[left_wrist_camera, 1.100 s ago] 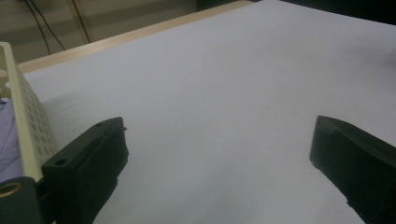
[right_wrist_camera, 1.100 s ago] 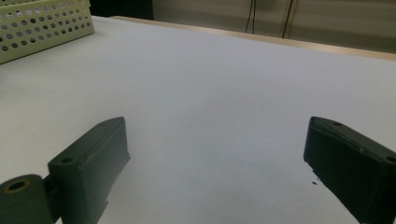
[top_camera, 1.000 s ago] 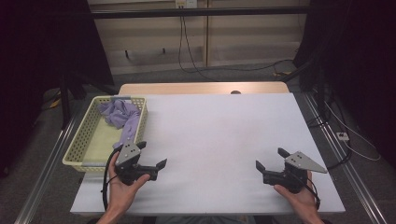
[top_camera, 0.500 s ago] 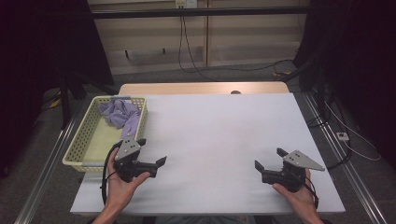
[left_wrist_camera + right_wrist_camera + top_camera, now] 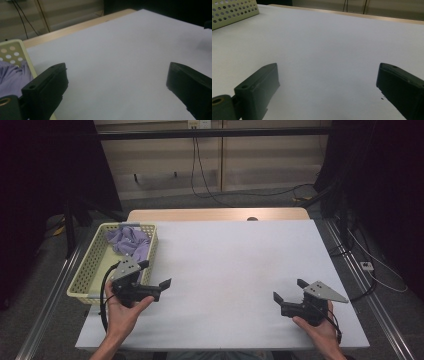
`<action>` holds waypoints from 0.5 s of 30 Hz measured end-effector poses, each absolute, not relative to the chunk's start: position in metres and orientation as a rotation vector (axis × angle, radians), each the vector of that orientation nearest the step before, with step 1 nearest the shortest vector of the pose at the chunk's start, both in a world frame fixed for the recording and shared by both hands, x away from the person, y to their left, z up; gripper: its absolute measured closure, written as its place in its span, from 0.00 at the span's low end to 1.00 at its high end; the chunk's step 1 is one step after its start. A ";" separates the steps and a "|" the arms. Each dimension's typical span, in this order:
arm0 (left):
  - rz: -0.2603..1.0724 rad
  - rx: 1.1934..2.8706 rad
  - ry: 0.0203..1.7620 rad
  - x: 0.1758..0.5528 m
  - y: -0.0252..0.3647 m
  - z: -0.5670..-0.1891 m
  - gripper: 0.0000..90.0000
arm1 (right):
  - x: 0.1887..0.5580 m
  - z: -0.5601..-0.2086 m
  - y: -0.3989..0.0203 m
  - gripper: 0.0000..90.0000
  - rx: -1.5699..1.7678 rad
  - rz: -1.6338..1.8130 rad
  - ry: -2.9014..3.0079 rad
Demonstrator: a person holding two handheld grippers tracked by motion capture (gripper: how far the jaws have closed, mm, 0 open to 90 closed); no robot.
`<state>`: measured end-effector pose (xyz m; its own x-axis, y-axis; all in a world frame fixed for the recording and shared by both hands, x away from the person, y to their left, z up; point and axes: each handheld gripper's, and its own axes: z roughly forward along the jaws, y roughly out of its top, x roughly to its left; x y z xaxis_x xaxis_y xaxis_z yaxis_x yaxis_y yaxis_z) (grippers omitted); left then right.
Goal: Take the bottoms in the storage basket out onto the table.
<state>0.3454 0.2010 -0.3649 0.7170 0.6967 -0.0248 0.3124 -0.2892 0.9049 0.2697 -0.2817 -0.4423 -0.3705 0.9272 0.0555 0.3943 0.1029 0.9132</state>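
From the high view, the left gripper (image 5: 156,281) sits at the table's near left, jaws wide and empty, just right of the basket (image 5: 85,275); the purple cloth (image 5: 129,242) lies in the basket's far end. The right gripper (image 5: 290,291), near right, is also wide and empty.

In the left gripper view, the cloth (image 5: 11,77) lies left of the jaws.

In the right gripper view, the basket (image 5: 233,11) stands far left.
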 end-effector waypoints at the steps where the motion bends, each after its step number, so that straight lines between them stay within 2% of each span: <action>1: 0.476 1.876 0.795 0.346 0.202 -0.364 0.06 | 0.269 -0.442 -0.282 0.05 1.295 1.243 1.828; 15: 0.517 1.892 0.869 0.365 0.222 -0.351 0.05 | 0.268 -0.441 -0.281 0.05 1.289 1.235 1.824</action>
<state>0.3648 0.2216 -0.3507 0.6568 0.7539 -0.0123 0.3492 -0.2897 0.8911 0.2677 -0.2811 -0.4406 -0.3642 0.9299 0.0506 0.3922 0.1039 0.9140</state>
